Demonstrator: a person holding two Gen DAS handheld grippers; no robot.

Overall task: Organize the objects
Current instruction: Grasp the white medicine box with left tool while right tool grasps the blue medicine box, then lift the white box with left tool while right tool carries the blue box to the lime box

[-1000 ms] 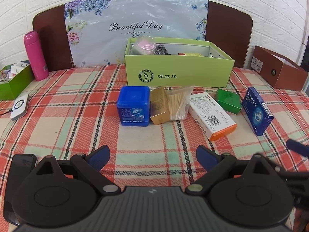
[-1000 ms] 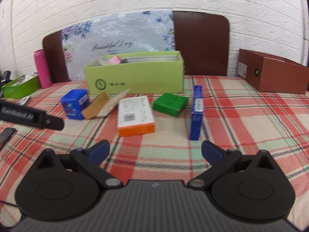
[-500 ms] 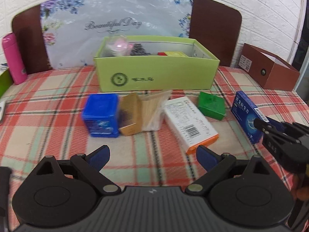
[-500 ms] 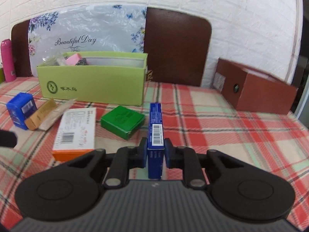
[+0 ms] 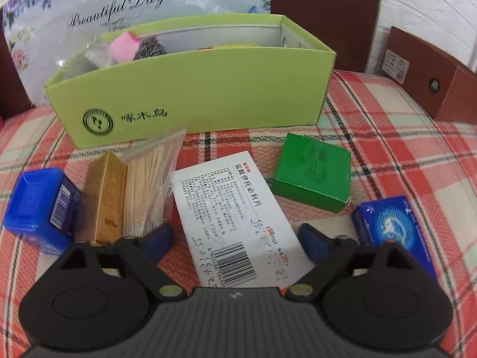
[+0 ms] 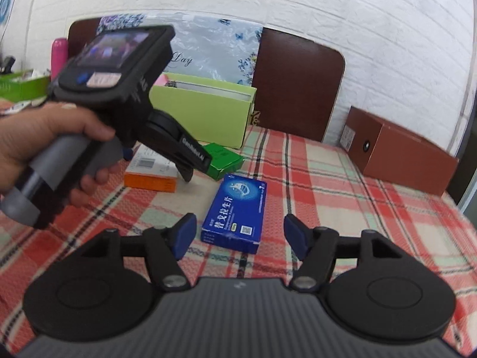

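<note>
A tablecloth (image 5: 402, 155) in red, cream and pale green plaid carries a lime green open box (image 5: 190, 101) with a dark round logo. In front lie a blue tub (image 5: 38, 208), a gold carton (image 5: 103, 200), a white medicine box (image 5: 232, 217) with an orange end, a plain green box (image 5: 313, 176) and a blue medicine box (image 6: 235, 211) with white lettering. Both grippers are black with blue fingertips (image 6: 186, 232), against a white brick wall (image 6: 357, 24) and a brown box (image 6: 399, 152).

My left camera sits low and close over the desk (image 5: 387, 149), facing the lime box (image 5: 190, 101). My right camera looks from farther back and to the right. Both catch the green carton (image 5: 313, 176) (image 6: 223, 161).
</note>
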